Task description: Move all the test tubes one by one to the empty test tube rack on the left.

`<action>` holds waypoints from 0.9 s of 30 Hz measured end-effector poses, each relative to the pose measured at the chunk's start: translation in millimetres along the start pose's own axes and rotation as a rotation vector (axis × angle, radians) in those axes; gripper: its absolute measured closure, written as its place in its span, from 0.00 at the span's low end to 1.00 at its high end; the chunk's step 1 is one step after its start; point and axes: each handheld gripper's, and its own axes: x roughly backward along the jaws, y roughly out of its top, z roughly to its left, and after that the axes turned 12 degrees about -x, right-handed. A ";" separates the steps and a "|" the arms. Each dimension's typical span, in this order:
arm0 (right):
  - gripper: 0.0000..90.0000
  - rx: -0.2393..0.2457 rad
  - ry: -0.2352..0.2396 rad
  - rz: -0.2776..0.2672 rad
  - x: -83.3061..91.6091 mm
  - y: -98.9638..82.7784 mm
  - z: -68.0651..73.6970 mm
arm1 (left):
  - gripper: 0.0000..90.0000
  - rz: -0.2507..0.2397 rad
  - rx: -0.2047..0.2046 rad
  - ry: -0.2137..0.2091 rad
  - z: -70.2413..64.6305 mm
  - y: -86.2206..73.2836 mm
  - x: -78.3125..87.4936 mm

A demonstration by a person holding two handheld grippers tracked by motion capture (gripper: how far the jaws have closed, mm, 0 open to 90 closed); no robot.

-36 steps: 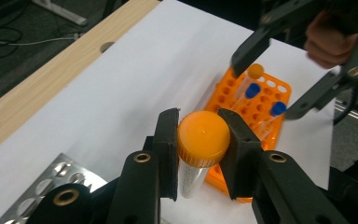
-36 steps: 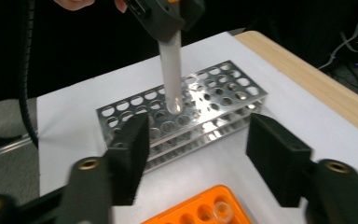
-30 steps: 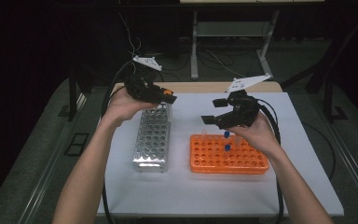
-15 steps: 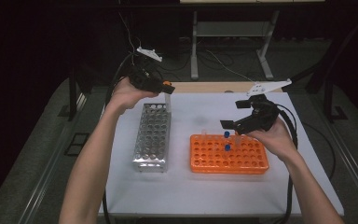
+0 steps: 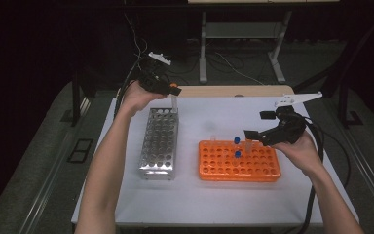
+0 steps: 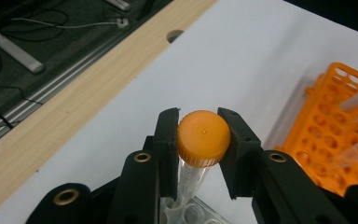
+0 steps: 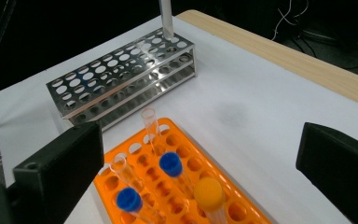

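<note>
My left gripper [image 5: 168,87] is shut on an orange-capped clear tube [image 6: 203,137], held upright over the far end of the steel rack [image 5: 158,141]. The tube's lower end [image 7: 166,18] reaches the rack's far corner holes. My right gripper [image 5: 259,124] hangs over the far right part of the orange rack [image 5: 238,163]. Its jaws have just been opening and stand wide with nothing between them. Below them an orange-capped tube [image 7: 209,192] stands in the orange rack, beside two blue-capped tubes [image 7: 170,164] and two uncapped ones [image 7: 148,123].
Both racks lie on a white table top [image 5: 214,204] with a wooden strip [image 5: 233,90] along its far edge. Cables trail from both grippers off the table. Dark floor and a table frame [image 5: 204,44] lie beyond.
The left hand has carried its tube away toward the steel rack's far end. The right gripper has drifted right over the orange rack and its jaws have spread.
</note>
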 end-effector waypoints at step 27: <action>0.00 -0.085 -0.023 -0.012 20.4 -46.0 -32.3 | 0.76 -0.046 0.068 0.094 11.4 -41.4 -35.1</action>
